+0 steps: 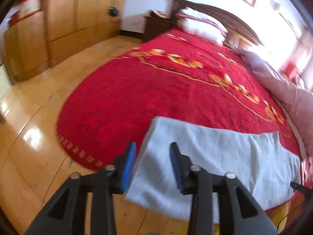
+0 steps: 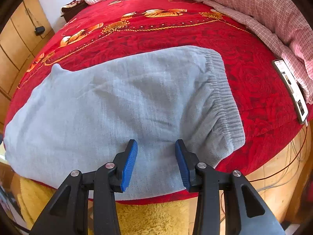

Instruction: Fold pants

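Note:
Light grey fleece pants (image 2: 121,105) lie flat, folded leg on leg, across the near end of a red bed cover (image 2: 176,33). Their ribbed waistband (image 2: 223,96) is at the right in the right wrist view. My right gripper (image 2: 156,146) is open and empty, just above the near edge of the pants close to the waistband. In the left wrist view the pants (image 1: 215,156) reach the bed's left edge and their end hangs a little over it. My left gripper (image 1: 153,148) is open and empty over that left end.
A phone (image 2: 291,90) lies on the bed's right side beside a pink checked quilt (image 2: 254,5). White pillows (image 1: 201,24) and a dark headboard (image 1: 234,19) are at the far end. Wooden floor (image 1: 39,117) and wardrobes (image 1: 68,19) lie left. A yellow rug (image 2: 152,219) is below the bed.

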